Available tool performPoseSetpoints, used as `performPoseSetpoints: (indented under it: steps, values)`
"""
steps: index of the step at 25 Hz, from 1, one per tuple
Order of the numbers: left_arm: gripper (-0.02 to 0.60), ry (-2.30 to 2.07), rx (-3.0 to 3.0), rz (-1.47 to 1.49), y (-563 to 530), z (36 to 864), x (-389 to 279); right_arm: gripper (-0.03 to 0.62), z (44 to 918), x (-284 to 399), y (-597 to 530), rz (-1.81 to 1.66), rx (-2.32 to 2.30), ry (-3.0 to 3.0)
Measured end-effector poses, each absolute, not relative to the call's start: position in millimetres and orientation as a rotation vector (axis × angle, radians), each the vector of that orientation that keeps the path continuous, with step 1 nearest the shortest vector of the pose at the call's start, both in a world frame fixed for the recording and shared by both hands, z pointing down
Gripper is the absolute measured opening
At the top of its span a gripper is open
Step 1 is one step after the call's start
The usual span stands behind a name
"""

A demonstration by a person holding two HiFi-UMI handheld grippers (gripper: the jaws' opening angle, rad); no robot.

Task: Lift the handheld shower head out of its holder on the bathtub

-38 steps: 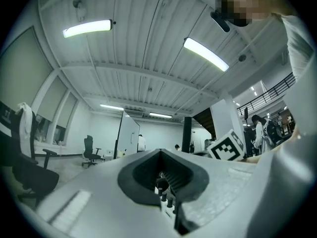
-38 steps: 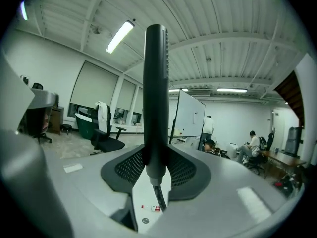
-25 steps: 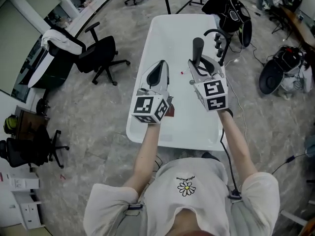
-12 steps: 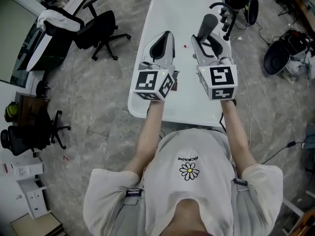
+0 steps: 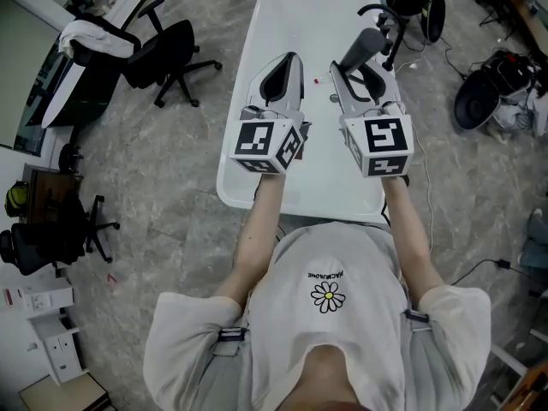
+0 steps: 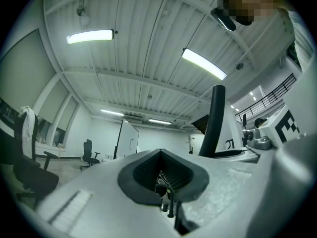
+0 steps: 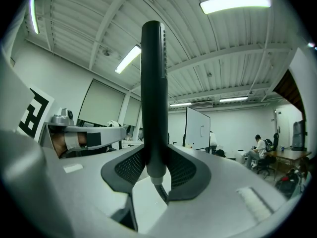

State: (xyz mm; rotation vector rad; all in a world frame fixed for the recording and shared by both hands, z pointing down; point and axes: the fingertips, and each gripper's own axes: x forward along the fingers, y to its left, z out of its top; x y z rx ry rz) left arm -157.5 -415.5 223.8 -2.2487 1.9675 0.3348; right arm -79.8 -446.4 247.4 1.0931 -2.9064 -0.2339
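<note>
A long white bathtub (image 5: 291,20) lies below me on the floor. My right gripper (image 5: 356,74) is shut on the dark handheld shower head (image 5: 363,50), which tilts up and to the right over the tub. In the right gripper view the shower head (image 7: 152,93) stands upright between the pads, its hose (image 7: 161,193) hanging below. The black faucet and holder fittings (image 5: 392,26) stand on the tub's right rim, apart from the shower head. My left gripper (image 5: 283,71) hovers over the tub's middle, jaws together with nothing between them. From the left gripper view the shower head (image 6: 214,118) rises to the right.
Black office chairs (image 5: 163,54) stand left of the tub, with another chair (image 5: 38,247) by the left edge. Dark bags (image 5: 484,97) and cables lie on the floor to the right. A low white shelf (image 5: 53,349) is at the bottom left.
Both grippers have risen closer to the head camera. The shower head in the right gripper has tipped from near upright to leaning right. The view has shifted slightly up the tub.
</note>
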Motion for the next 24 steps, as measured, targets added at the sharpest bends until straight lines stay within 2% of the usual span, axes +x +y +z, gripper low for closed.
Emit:
performPoseSetpoints:
  steps: [24]
  values:
    - [0.002, 1.938, -2.267, 0.353, -423, 216, -144, 0.15, 238, -63, -453, -0.237, 1.128, -2.911]
